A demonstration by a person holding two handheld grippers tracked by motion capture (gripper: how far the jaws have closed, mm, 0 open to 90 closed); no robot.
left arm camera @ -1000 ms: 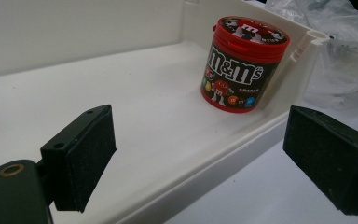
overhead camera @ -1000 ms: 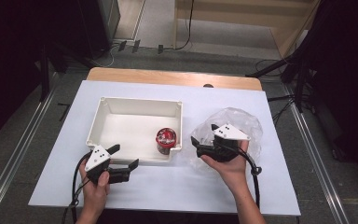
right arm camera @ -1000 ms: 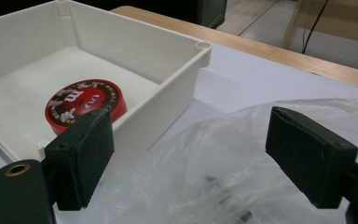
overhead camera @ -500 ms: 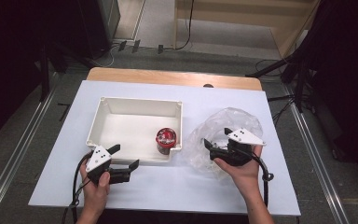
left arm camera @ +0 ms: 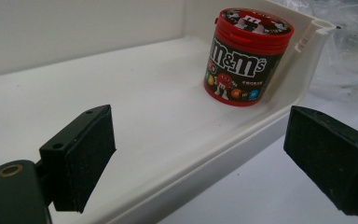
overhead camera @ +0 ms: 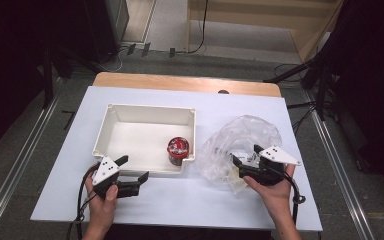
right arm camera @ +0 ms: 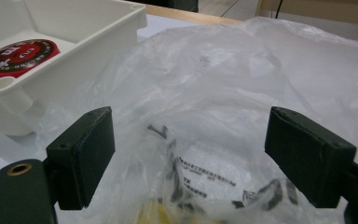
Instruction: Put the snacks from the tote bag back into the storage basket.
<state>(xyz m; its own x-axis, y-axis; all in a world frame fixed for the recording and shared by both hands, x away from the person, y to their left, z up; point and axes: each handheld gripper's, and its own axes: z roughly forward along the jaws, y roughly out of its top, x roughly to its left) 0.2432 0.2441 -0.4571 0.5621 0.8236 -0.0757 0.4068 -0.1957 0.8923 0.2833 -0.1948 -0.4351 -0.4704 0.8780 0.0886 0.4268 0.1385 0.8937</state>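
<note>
Right tongs (overhead camera: 244, 162) are being held wide open around the crumpled plastic bag (overhead camera: 240, 142), gripping nothing; left tongs (overhead camera: 131, 169) are being held open, empty, straddling the white bin's (overhead camera: 145, 114) near wall.

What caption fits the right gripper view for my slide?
Open right gripper poised at the crumpled clear plastic bag, with the white bin and candy tub at left.

red-lidded black candy tub (left arm camera: 244, 56), white bin (overhead camera: 130, 115), clear printed bag (right arm camera: 223, 116)
</note>
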